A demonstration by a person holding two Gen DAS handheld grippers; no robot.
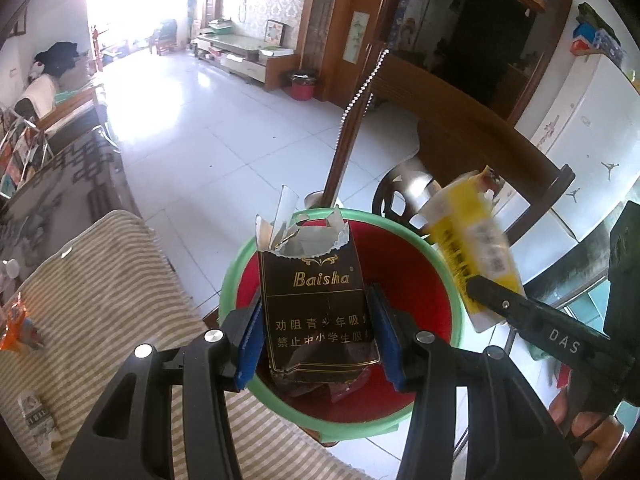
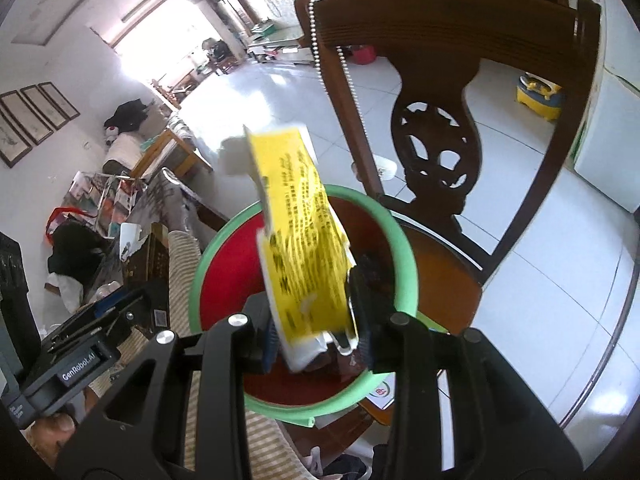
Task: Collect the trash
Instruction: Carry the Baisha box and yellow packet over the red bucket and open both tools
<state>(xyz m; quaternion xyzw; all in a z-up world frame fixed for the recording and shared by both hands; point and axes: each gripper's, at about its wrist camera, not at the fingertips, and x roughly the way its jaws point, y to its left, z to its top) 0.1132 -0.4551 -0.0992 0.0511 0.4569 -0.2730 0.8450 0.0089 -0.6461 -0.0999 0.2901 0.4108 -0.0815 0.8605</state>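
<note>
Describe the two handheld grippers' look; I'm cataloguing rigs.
The left gripper and the right gripper both have matte black angular linkage arms with silver round pivot bolts and blue finger pads. White lettering reads "DAS" and "GenRobot.AI".

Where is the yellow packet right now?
The yellow packet is clamped in the right gripper, above the red bin with the green rim, right of the brown cigarette pack in the left gripper.

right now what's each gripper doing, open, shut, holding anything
Left gripper: closed on the torn dark Baisha cigarette pack, over the red bin.
Right gripper: closed on the yellow printed packet, over the same bin.
</note>
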